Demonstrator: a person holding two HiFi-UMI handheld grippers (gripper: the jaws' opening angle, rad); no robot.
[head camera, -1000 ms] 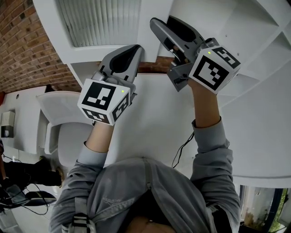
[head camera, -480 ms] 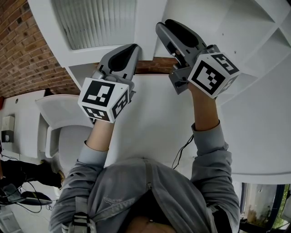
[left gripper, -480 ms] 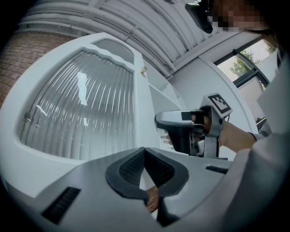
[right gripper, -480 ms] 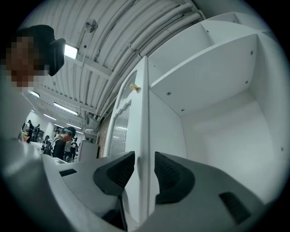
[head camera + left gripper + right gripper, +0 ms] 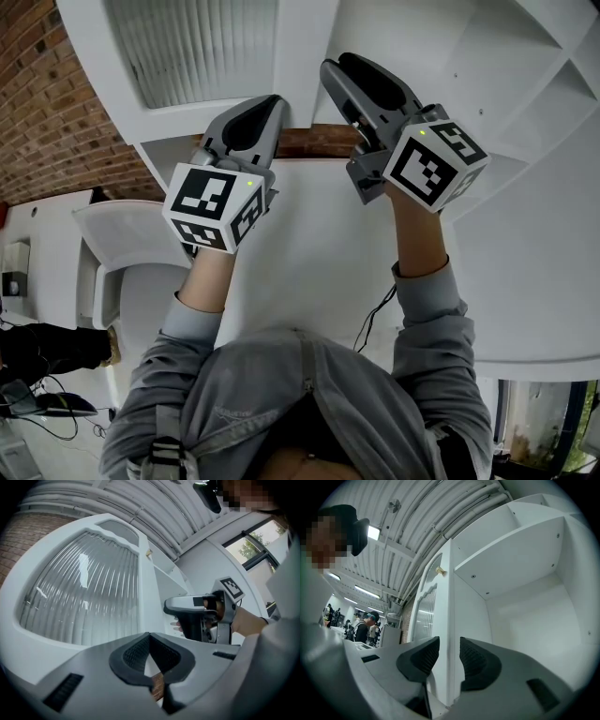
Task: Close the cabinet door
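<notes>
Ribbed-glass cabinet door, rough brick wall

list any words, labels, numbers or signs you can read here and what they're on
No readable text in any view.
Left gripper: its cube bears only black and white square marker patterns, no letters or digits.
Right gripper: its cube bears the same kind of patterns, no text.
Cabinet door: ribbed glass in a white frame, no label or sign.
</notes>
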